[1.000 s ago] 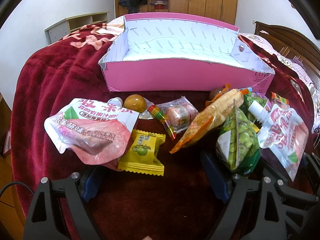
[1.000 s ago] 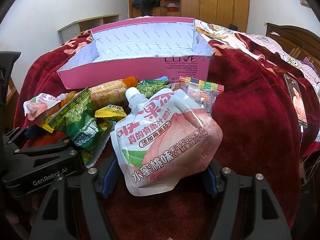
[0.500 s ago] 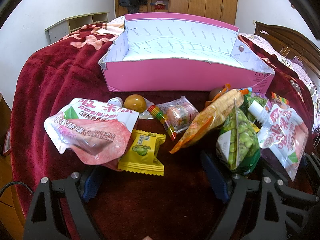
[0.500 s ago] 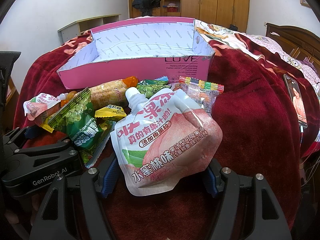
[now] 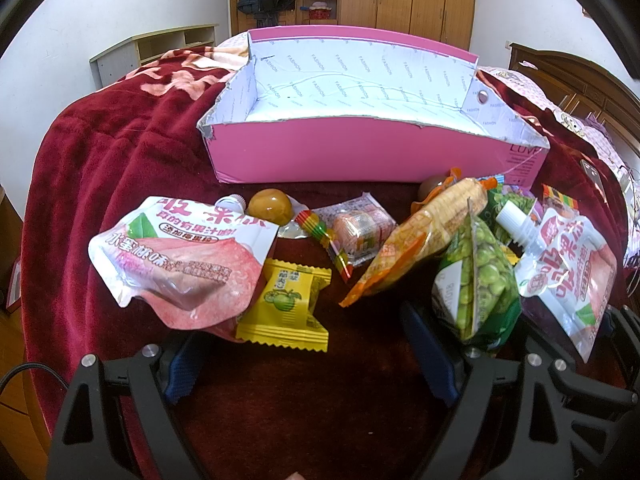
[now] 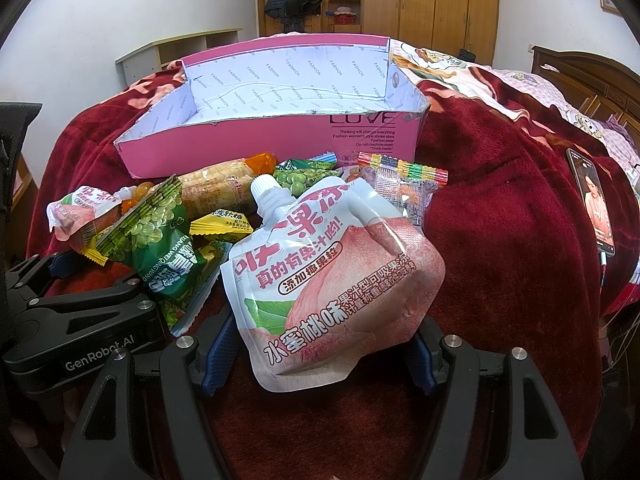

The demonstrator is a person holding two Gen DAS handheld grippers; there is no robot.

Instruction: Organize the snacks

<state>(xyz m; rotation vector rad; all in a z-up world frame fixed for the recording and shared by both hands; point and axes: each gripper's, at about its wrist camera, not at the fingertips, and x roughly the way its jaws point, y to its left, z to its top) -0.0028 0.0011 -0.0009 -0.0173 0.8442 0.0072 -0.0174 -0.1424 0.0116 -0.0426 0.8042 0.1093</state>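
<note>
White peach pouch (image 6: 332, 280) lies lengthwise, spout toward pink box (image 6: 256, 152).

The box (image 5: 376, 160) sits behind the snacks on the blanket (image 5: 100, 184); a pouch (image 5: 180, 256) lies left, the pea bag (image 5: 476, 280) right.

Behind the corn snack pack (image 5: 436, 224), a brown round sweet (image 5: 430, 186) shows only as a sliver. The green pea bag (image 5: 476, 280) covers the tip of the left gripper's right finger (image 5: 430, 354). In the right wrist view, the near peach jelly pouch (image 6: 332, 276) hides both inner pads of the right gripper (image 6: 320, 354), so contact cannot be judged. The phone (image 6: 592, 204) right of the pouch has a screen too small to read.
</note>
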